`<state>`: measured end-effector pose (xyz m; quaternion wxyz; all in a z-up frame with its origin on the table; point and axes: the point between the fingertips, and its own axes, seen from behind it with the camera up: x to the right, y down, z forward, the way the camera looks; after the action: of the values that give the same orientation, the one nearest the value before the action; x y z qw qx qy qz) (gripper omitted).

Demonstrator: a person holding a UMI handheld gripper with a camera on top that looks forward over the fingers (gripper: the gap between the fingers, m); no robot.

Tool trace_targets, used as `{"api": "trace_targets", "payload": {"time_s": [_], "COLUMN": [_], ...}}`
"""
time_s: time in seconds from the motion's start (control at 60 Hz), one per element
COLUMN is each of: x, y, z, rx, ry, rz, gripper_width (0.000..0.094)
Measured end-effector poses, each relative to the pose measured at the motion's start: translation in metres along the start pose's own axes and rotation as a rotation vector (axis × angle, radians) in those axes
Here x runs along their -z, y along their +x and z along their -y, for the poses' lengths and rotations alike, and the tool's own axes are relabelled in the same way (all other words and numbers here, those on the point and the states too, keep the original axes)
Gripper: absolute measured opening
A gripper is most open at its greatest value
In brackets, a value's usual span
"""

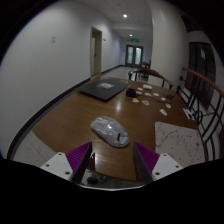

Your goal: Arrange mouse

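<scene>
A grey-and-white computer mouse point(110, 131) lies on the brown wooden table point(70, 120), just ahead of my fingers and slightly toward the right one. My gripper point(112, 158) is open, with the purple pads point(78, 157) spread wide on either side and only bare table between them. The mouse rests on the table on its own, apart from both fingers.
A dark laptop or mat point(102, 88) lies at the far left of the table. White papers and small objects point(150, 97) are scattered at the far right. A white sheet point(182, 142) lies by the right finger. Chairs stand along the right edge.
</scene>
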<state>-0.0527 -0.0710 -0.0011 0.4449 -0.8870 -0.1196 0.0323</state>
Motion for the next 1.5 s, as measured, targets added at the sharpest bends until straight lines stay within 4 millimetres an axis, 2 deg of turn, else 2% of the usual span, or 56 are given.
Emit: {"api": "trace_targets", "payload": {"time_s": [0.083,0.233,0.5,0.567,0.683,0.75,0.783,0.817,0.917,0.983,1.017,1.067,1.083,1.133,1.2,1.267,1.3,1.383,1.5], "x": [-0.02,-0.05,-0.105,-0.11,-0.11,-0.102,-0.09,-0.073,-0.013,0.033,0.049,0.061,0.06,0.056,0.042,0.03,0.032,0.018,0.009], "y": [0.007,0.009,0.032,0.039,0.035,0.031,0.031,0.038,0.096,0.136,0.158,0.192,0.202,0.228,0.251,0.259,0.259,0.266,0.262], "z": [-0.003,0.016,0.054,0.057,0.06,0.063,0.074,0.095,0.155,0.166,0.16,0.138,0.133,0.099,0.055,0.024,0.007,-0.008,-0.033], "rx": [-0.009,-0.017,-0.044,-0.059,-0.08,-0.103,-0.109,-0.102,-0.111,-0.111,-0.121,-0.117,-0.123,-0.126,-0.13,-0.148,-0.149,-0.16,-0.195], "ry": [-0.028,-0.046,-0.078,-0.072,-0.047,-0.05,-0.012,0.055,0.237,0.31,0.315,0.286,0.272,0.213,0.123,0.064,0.05,0.013,-0.04], "rz": [0.017,0.057,0.027,-0.003,0.011,0.048,0.068,0.071,-0.024,-0.08,-0.111,-0.159,-0.175,-0.225,-0.268,-0.267,-0.261,-0.273,-0.256], "gripper_width": [0.0855,0.0852,0.0797,0.0572,0.0416,0.0354,0.0345,0.0339,0.0336,0.0331,0.0331,0.0332,0.0332,0.0332,0.0333,0.0334,0.0332,0.0332,0.0332]}}
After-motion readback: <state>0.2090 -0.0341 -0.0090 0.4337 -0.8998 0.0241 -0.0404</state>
